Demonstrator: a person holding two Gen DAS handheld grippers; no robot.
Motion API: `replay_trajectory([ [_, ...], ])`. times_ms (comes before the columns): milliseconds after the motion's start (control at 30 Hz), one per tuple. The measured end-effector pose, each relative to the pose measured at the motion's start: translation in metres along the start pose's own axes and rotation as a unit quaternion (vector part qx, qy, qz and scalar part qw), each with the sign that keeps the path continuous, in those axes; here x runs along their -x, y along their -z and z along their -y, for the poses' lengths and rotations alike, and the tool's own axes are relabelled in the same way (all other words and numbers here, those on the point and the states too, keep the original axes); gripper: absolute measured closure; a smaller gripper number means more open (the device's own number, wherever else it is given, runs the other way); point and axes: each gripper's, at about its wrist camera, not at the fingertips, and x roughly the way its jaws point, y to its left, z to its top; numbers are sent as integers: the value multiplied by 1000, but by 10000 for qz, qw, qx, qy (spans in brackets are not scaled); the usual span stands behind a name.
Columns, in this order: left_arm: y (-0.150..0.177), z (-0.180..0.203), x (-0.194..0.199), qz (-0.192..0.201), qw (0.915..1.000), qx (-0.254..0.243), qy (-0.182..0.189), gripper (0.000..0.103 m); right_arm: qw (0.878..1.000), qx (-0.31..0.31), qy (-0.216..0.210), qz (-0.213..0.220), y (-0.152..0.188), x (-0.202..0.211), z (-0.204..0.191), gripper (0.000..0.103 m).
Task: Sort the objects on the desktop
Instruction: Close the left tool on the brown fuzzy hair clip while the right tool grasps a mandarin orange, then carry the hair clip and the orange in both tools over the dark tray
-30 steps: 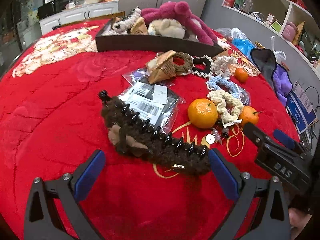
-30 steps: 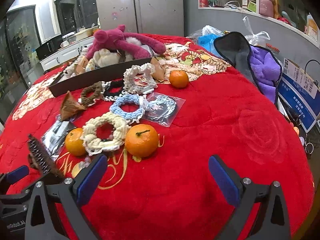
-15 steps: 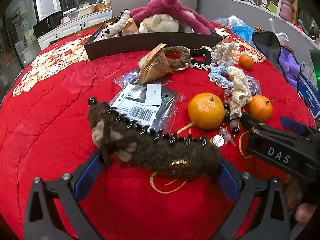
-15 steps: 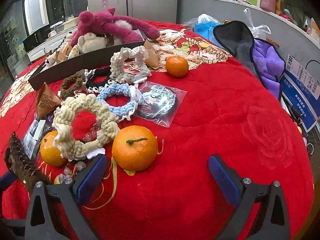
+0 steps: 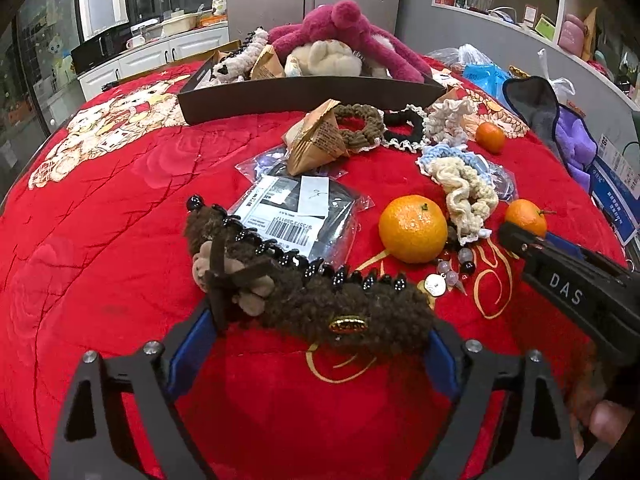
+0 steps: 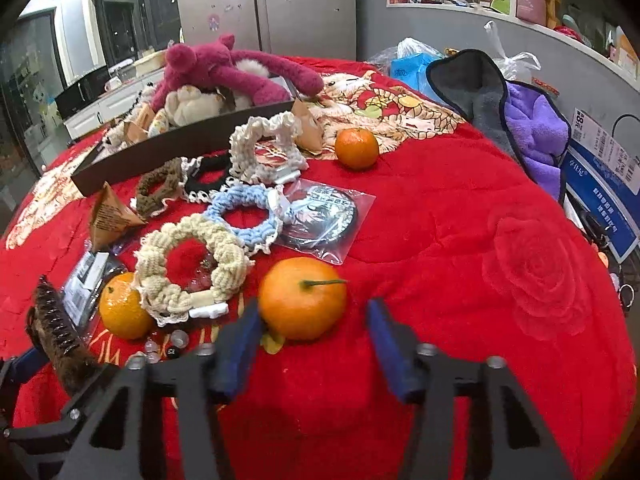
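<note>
A brown fuzzy hair claw (image 5: 304, 292) with black teeth lies on the red cloth, its near end between the blue pads of my open left gripper (image 5: 314, 354). It also shows at the left edge of the right wrist view (image 6: 56, 332). My right gripper (image 6: 312, 344) is open, its fingers narrowed around the near side of a stemmed mandarin (image 6: 303, 297), which sits on the cloth. The same mandarin (image 5: 525, 217) shows behind the right gripper's tip in the left wrist view. Two more mandarins (image 5: 413, 229) (image 6: 356, 148) lie on the cloth.
Several scrunchies, cream (image 6: 192, 268), blue (image 6: 244, 216), white (image 6: 266, 148) and brown (image 6: 158, 188), lie among bagged items (image 5: 300, 212) (image 6: 324, 220) and a paper pyramid packet (image 5: 316, 140). A dark tray (image 5: 304, 96) with plush toys stands at the back. A purple towel (image 6: 532, 128) lies on the right.
The left gripper has moved forward so the hair claw now sits between its pads. The right gripper has advanced to the stemmed mandarin and its fingers have narrowed around it.
</note>
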Motion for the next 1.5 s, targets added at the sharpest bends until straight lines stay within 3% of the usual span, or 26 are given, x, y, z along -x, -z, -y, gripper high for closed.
replay_trajectory([
  [67, 0, 1, 1, 21, 10000, -9, 6, 14, 9999, -35, -108, 26, 0, 1, 1, 63],
  [567, 2, 1, 15, 365, 9992, 0, -134, 15, 9994, -111, -177, 280, 2, 10, 4, 64],
  [600, 2, 0, 17, 408, 9991, 15, -129, 27, 9992, -85, -177, 343, 2, 13, 3, 64],
  [633, 3, -1, 18, 397, 9991, 35, -126, 52, 9990, -50, -170, 417, 2, 16, 2, 64],
  [800, 5, -7, 14, 216, 9996, 174, -16, 59, 9981, 49, -103, 609, 4, 28, -2, 64],
  [1000, 5, -7, 26, 403, 9990, 147, -99, 68, 9968, 79, -174, 770, 1, 45, -4, 64],
  [1067, 5, -9, 32, 469, 9987, 179, -83, 79, 9961, 107, -223, 846, -1, 52, -6, 64],
  [1100, 4, -10, 34, 484, 9986, 192, -55, 95, 9958, 122, -234, 875, -2, 55, -7, 64],
  [1133, 4, -12, 36, 465, 9987, 204, 24, 101, 9955, 137, -240, 911, -2, 58, -9, 64],
  [1500, 4, -11, 53, 633, 9979, 97, -98, 101, 9932, 312, -415, 1046, -2, 80, -25, 64],
])
